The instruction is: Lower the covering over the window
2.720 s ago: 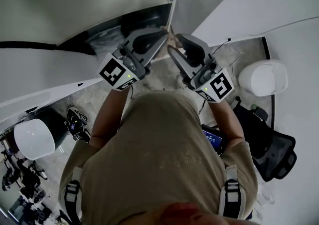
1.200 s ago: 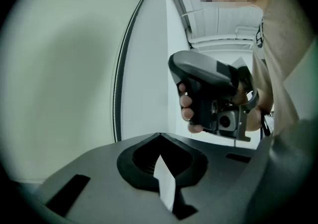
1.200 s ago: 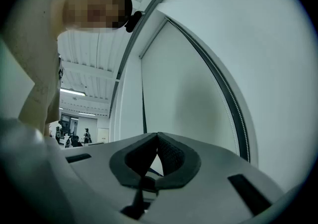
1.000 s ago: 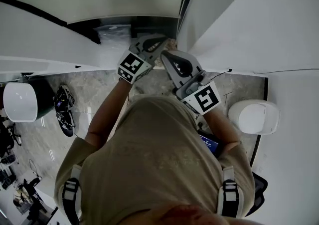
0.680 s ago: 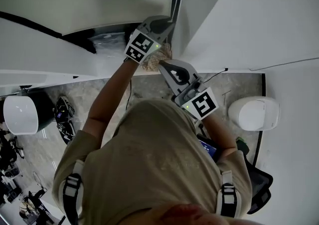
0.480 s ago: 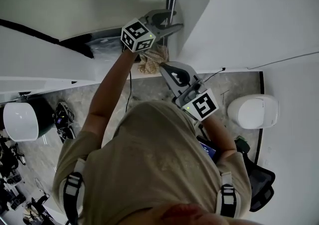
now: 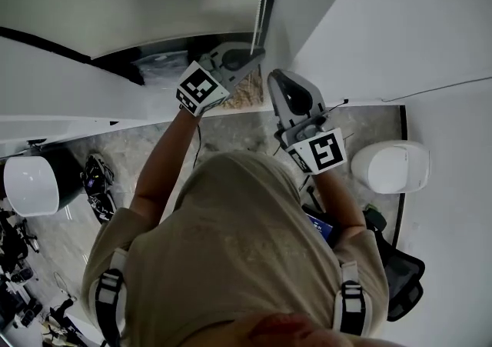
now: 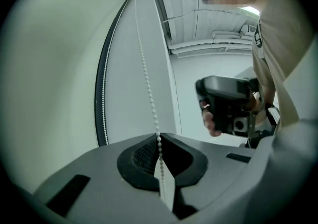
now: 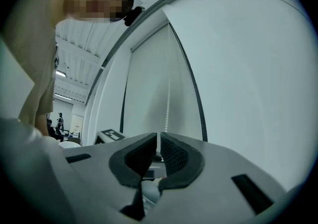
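Left claw [image 8: 160,141]: jaws have just closed and are now pinched tight on the bead chain [image 8: 147,86]. The chain runs up and away from the pads in a straight, taut line.

Right claw [image 9: 158,141]: jaws drawn together with only a sliver of light between the pads. I cannot tell whether a bead is caught in it. In the head view it sits just beside the left claw, slightly nearer the person.

Blind [image 8: 54,69]: pale sheet filling the window to the left of the chain. Its lower edge is hard to place from here, so how far it is down is unclear. A second strand [image 8: 103,99] of the chain hangs against the dark frame, apart from the gripped one.

Step in hand, as I read it: hauling the chain hand over hand, with the left claw on a fresh grip.

Doing it well:
- Pull along the chain's own line, straight down. A sideways drag could jump beads off the wheel above.
- Draw steadily and don't snatch. The pads hold only a bead or two.
- Confirm the blind drops; if it rises, switch to the other strand.
- Close the right claw on the chain before the left lets go.
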Tool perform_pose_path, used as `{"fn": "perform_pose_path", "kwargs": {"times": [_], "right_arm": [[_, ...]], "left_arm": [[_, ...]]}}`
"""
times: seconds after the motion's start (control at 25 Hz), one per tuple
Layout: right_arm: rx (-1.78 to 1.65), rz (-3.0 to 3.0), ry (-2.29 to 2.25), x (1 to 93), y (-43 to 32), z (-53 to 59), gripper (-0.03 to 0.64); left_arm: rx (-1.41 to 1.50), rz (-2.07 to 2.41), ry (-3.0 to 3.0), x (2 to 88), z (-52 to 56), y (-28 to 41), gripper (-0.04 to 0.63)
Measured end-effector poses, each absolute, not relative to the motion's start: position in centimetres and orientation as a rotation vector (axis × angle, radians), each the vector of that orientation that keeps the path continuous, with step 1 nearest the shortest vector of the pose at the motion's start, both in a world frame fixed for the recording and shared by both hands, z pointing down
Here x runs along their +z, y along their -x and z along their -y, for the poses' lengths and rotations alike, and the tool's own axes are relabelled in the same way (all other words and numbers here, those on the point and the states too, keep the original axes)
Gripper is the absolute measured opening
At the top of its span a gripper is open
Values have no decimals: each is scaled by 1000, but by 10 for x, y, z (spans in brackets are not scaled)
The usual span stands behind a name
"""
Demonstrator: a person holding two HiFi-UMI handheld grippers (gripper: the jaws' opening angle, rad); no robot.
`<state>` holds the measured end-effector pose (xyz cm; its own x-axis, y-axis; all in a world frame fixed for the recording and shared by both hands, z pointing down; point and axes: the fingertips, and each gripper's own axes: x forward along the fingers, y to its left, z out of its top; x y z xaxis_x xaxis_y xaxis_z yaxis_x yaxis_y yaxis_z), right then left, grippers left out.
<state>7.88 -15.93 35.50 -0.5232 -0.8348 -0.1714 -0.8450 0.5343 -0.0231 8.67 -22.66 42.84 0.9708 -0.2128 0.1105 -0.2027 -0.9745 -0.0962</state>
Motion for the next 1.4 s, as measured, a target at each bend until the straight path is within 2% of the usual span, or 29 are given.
{"fn": "perform_pose_path", "kwargs": {"times": [0.08, 0.16, 0.24, 0.4, 0.44, 0.56, 0.64, 0.72, 0.92, 1.0, 1.12, 1.4], "right_arm": [[78, -2621, 1423, 354, -70, 174, 30], [62, -2668, 1365, 355, -52, 187, 104], [42, -2713, 1289, 353, -32, 191, 124], [66, -2750, 1204, 345, -6, 184, 123], [77, -2756, 1203, 345, -3, 182, 112], [40, -2759, 1196, 346, 3, 182, 23], [-20, -2746, 1184, 348, 2, 183, 19], [-64, -2732, 1181, 350, -2, 183, 18], [-137, -2714, 1206, 362, -19, 183, 17], [-145, -2703, 1208, 364, -27, 182, 15], [-138, -2699, 1206, 364, -35, 179, 15], [-134, -2725, 1153, 362, -42, 168, 15]], "left_arm": [[-191, -312, 3032, 430, 216, -74, 14], [-205, -309, 3030, 430, 206, -61, 14], [-221, -312, 3024, 428, 194, -50, 14], [-241, -310, 3007, 422, 168, -37, 14], [-248, -306, 3001, 422, 163, -34, 14], [-265, -298, 2996, 427, 154, -28, 14], [-237, -301, 3024, 430, 154, -24, 14], [-132, -279, 3107, 428, 155, -19, 14], [338, -212, 3333, 388, 172, 8, 29], [400, -211, 3325, 371, 181, 11, 79], [425, -158, 3278, 338, 182, -2, 152], [237, -145, 3169, 306, 173, -56, 157]]}}
